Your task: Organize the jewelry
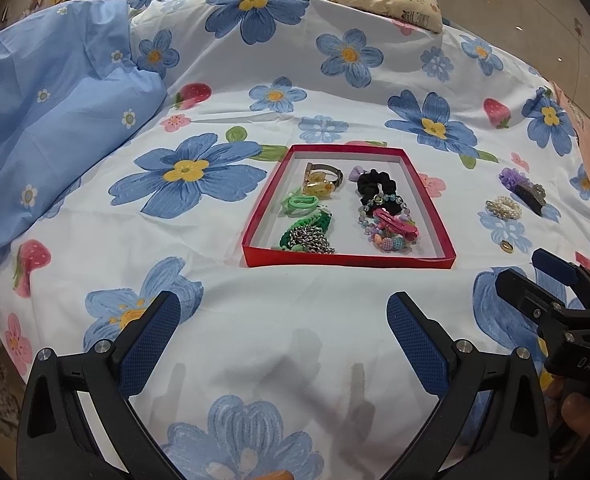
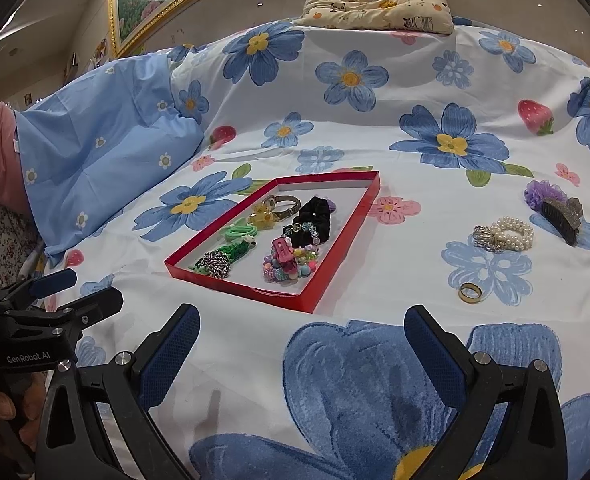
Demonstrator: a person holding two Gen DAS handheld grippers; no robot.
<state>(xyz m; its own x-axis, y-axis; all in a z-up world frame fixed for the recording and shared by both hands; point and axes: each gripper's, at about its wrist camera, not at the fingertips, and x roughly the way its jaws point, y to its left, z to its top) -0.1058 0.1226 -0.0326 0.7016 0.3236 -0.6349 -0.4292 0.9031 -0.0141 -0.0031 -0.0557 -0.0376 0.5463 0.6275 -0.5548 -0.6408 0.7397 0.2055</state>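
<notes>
The red tray [image 2: 239,289] sits mid-bed on the flowered sheet [image 2: 375,360], already crowded with a black scrunchie [image 2: 315,216], a pink clip [image 2: 283,254], a silver chain [image 2: 215,264] and green bands. Still loose, out at about two o'clock from it: a gold ring [image 2: 470,292], a pearl bracelet [image 2: 507,234], a dark claw clip [image 2: 561,216] on a purple scrunchie [image 2: 539,192]. The right gripper [image 2: 301,344] and left gripper [image 1: 283,328] both hover with tongs spread wide, holding nothing. I'd worry about the ring: flat on soft fabric, the pads may pinch sheet instead, or flick it away into a fold. The pearls could snag their metal loops.
</notes>
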